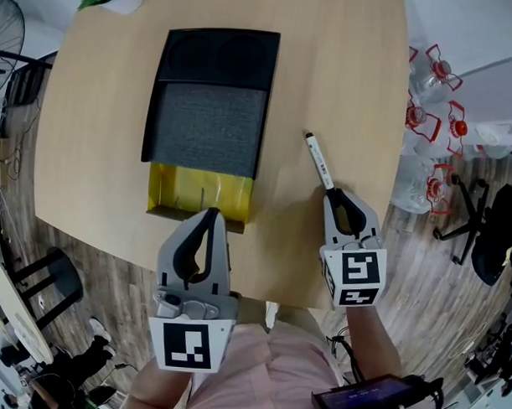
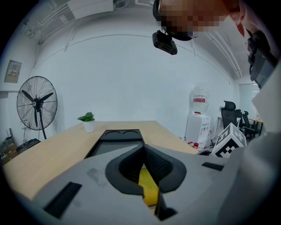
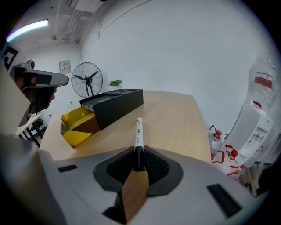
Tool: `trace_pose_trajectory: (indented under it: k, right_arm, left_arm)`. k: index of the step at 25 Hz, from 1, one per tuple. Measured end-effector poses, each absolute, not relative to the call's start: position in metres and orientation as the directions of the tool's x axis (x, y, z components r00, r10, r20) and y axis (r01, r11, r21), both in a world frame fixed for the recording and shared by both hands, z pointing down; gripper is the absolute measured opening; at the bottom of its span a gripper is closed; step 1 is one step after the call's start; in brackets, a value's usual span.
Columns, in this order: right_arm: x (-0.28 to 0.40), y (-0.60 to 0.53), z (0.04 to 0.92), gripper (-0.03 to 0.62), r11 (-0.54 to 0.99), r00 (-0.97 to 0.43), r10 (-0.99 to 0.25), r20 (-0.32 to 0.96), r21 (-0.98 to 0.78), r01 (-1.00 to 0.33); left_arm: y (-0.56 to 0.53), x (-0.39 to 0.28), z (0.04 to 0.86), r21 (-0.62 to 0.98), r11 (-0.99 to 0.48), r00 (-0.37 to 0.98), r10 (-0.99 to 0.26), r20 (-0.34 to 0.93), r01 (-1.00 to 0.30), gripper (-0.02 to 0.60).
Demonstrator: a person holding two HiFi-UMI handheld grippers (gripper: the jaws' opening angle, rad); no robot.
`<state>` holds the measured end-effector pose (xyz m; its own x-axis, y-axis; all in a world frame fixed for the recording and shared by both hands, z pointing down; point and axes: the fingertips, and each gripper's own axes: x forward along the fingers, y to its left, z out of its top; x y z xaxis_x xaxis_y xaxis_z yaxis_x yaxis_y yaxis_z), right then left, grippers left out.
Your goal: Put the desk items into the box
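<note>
The near end of the marker [image 1: 319,162] disappears between the closed jaws of the right gripper [image 1: 335,195]. Its print is too small to read. The left gripper [image 1: 211,212] covers the near wall of the yellow box [image 1: 185,189], so whether its tips pinch that wall is unclear. Beyond the tips, a black cover [image 1: 210,114] hides the rest of the box.

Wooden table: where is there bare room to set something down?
The light wooden table is bare left of the black case with grey pad, and right of it beyond the white marker. Crowded at the near edge: yellow cardboard box, left gripper, right gripper.
</note>
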<state>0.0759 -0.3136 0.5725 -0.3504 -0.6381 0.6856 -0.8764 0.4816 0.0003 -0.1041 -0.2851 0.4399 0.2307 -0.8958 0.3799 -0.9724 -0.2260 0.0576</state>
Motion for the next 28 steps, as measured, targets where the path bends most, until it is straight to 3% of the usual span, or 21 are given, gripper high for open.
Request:
trace_pose_trajectory:
  k: [12, 28]
  right_arm:
    - [0.085, -0.297, 0.464, 0.072, 0.507, -0.416, -0.75, 0.515, 0.043, -0.861]
    - [0.055, -0.275, 0.354, 0.072, 0.602, -0.539, -0.777, 0.325, 0.132, -0.788]
  left_arm:
    - [-0.246, -0.094, 0.364, -0.01, -0.177, 0.172, -0.966, 0.191, -0.984, 0.011]
    - [-0.202, -0.102, 0.286, -0.054, -0.063, 0.062, -0.998, 0.014, -0.997, 0.011]
